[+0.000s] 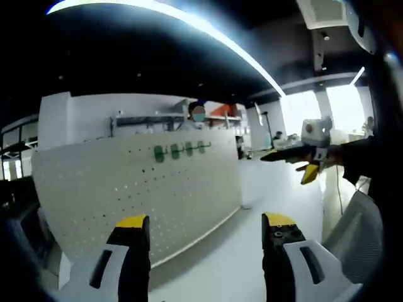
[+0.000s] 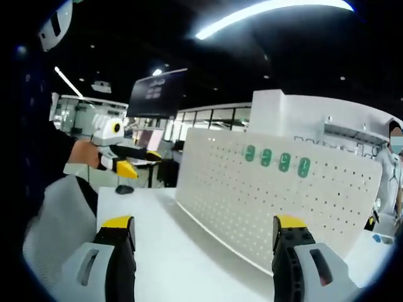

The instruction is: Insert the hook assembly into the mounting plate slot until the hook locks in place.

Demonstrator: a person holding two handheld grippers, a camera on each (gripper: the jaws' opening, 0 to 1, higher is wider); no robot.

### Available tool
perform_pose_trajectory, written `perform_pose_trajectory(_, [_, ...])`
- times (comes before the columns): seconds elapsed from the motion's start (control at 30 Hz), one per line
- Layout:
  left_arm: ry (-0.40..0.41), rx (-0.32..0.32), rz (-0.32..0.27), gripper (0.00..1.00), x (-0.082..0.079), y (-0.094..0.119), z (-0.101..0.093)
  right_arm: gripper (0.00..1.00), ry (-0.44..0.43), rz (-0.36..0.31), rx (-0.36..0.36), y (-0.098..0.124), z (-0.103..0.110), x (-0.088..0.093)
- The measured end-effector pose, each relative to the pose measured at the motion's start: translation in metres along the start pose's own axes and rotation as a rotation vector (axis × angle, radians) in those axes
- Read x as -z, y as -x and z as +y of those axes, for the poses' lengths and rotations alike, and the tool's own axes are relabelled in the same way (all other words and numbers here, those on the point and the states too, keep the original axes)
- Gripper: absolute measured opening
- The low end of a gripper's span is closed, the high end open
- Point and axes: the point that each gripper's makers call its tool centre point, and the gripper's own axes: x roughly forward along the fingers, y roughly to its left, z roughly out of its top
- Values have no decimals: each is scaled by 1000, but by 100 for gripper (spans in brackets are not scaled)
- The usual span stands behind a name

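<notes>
Both grippers wide open, holding nothing

Left gripper [image 1: 204, 223] and right gripper [image 2: 204, 226] face the pegboard [image 1: 138, 189]; green hooks [image 1: 179, 151] at 12 o'clock.

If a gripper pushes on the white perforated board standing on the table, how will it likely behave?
The perforated board stands upright on the table and looks thin and wide, so it may tip or slide. Its bowed look may be mere lens distortion. The green pieces sit high, so pressure there gives leverage.

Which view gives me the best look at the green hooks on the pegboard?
The right gripper view: the four green hooks sit larger and well separated on the pegboard. The left gripper view shows them smaller and dimmer.
</notes>
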Motion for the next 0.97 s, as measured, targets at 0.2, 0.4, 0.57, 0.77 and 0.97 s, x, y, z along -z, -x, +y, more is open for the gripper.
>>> perform_pose_trajectory(0.2, [66, -40, 2, 74, 13, 13, -2, 92, -2, -8, 15, 2, -2, -1])
perform_pose_trajectory(0.4, [105, -87, -20, 73, 20, 22, 4, 92, 1, -10, 23, 4, -1, -2])
perform_pose_trajectory(0.57, [109, -92, 3, 73, 29, 27, 1, 92, -6, -8, 44, 8, -3, -1])
perform_pose_trajectory(0.77, [109, -97, -4, 74, 26, 29, 1, 92, -8, -12, 54, 10, -3, -2])
perform_pose_trajectory(0.97, [105, -92, -3, 74, 24, 29, 0, 92, -9, -11, 63, 14, -3, -1])
